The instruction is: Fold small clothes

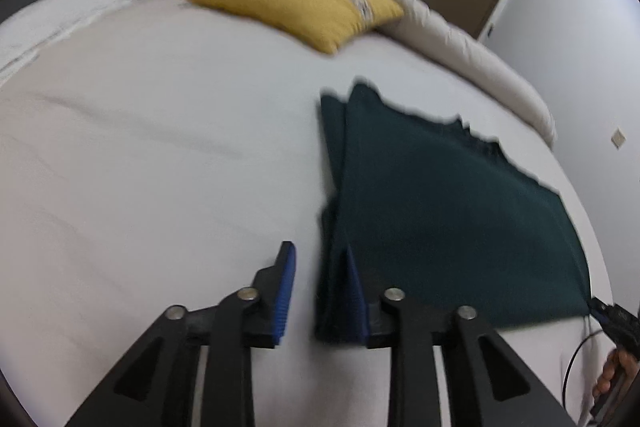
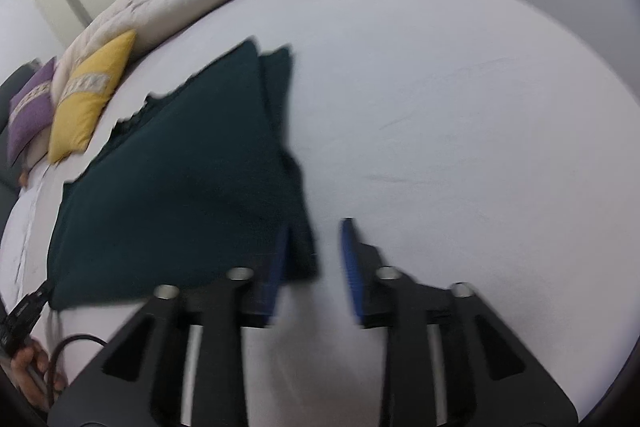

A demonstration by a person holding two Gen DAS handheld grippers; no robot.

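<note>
Lying folded on the bed (image 1: 160,147), dark green cloth (image 1: 440,195), near corners between both grippers' released jaws.

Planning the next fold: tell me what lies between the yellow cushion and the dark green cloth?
Only bare white bedsheet, seen in the left wrist view between yellow cushion and dark green cloth.

both wrist cameras look steeply down along their fingers, close over the bed (image 1: 160,147); each sees the dark green cloth (image 1: 440,207) from an opposite side.
</note>
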